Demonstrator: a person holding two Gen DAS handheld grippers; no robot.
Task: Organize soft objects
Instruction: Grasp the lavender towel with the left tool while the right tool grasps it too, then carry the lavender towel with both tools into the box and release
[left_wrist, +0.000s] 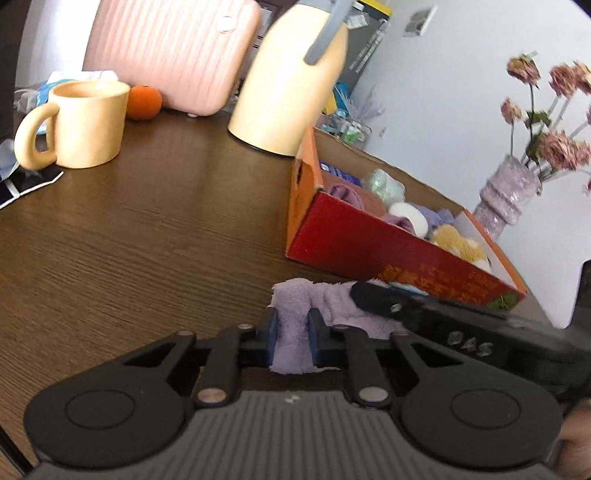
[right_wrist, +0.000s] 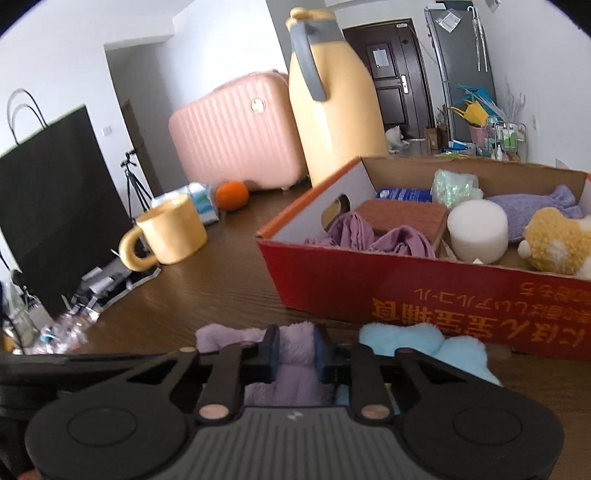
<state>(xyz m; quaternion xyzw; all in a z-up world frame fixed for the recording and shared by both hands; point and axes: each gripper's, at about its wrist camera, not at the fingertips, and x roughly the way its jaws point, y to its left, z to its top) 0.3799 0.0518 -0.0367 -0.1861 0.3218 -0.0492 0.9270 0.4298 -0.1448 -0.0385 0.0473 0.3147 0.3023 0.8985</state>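
A fluffy purple cloth (left_wrist: 293, 343) lies on the brown table in front of a red cardboard box (left_wrist: 354, 240). My left gripper (left_wrist: 293, 334) is shut on one edge of it, with the fabric pinched between the blue pads. My right gripper (right_wrist: 295, 350) is shut on the purple cloth (right_wrist: 295, 373) too, and its black finger (left_wrist: 380, 299) reaches in from the right in the left wrist view. A light blue plush piece (right_wrist: 424, 345) rests beside the cloth against the red box (right_wrist: 406, 291). The box holds a yellow plush toy (right_wrist: 554, 243), a white sponge cylinder (right_wrist: 478, 230) and purple fabrics (right_wrist: 369, 236).
A yellow mug (right_wrist: 168, 234), an orange (right_wrist: 232, 194), a tall yellow thermos (right_wrist: 332, 110) and a pink case (right_wrist: 236, 140) stand at the table's far side. A black paper bag (right_wrist: 55, 206) stands at the left. A vase of dried flowers (left_wrist: 509, 192) stands behind the box.
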